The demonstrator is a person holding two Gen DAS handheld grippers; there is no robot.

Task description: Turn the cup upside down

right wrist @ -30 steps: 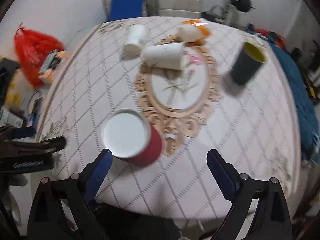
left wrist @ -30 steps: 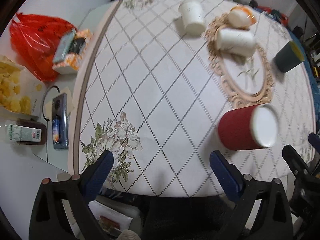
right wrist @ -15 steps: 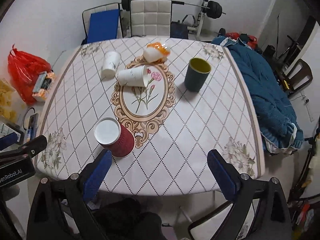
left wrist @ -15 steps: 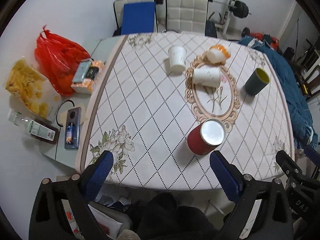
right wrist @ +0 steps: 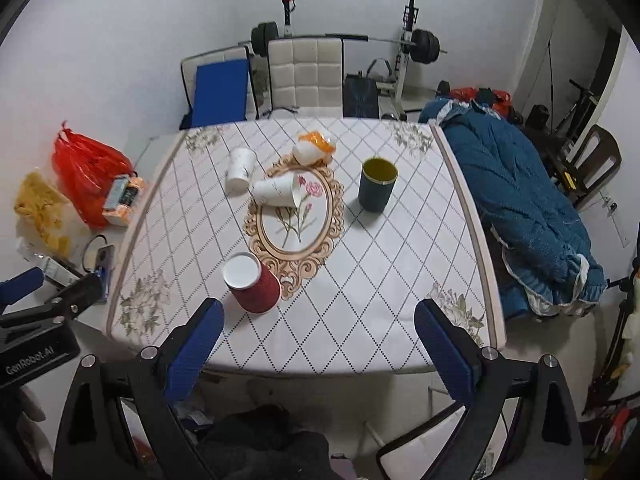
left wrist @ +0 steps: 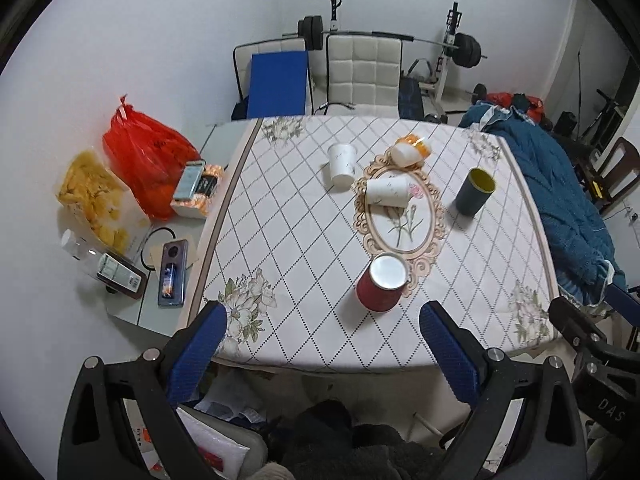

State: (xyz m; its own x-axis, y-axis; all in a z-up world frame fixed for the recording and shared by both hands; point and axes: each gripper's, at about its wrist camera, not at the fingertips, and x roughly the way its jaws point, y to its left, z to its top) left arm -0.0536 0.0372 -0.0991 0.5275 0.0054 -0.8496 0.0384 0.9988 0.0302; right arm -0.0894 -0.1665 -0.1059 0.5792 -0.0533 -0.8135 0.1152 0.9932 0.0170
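You are looking at a ribbed paper red cup (left wrist: 380, 289), a smooth printed tablecloth (left wrist: 304, 240), a glossy crinkled plastic bag (left wrist: 146, 160), and textured blue finger pads (right wrist: 192, 354) on matt black plastic.

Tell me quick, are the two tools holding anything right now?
Left tool: open, holding nothing, held back from the table's near edge.
Right tool: open, holding nothing, also back from the table.
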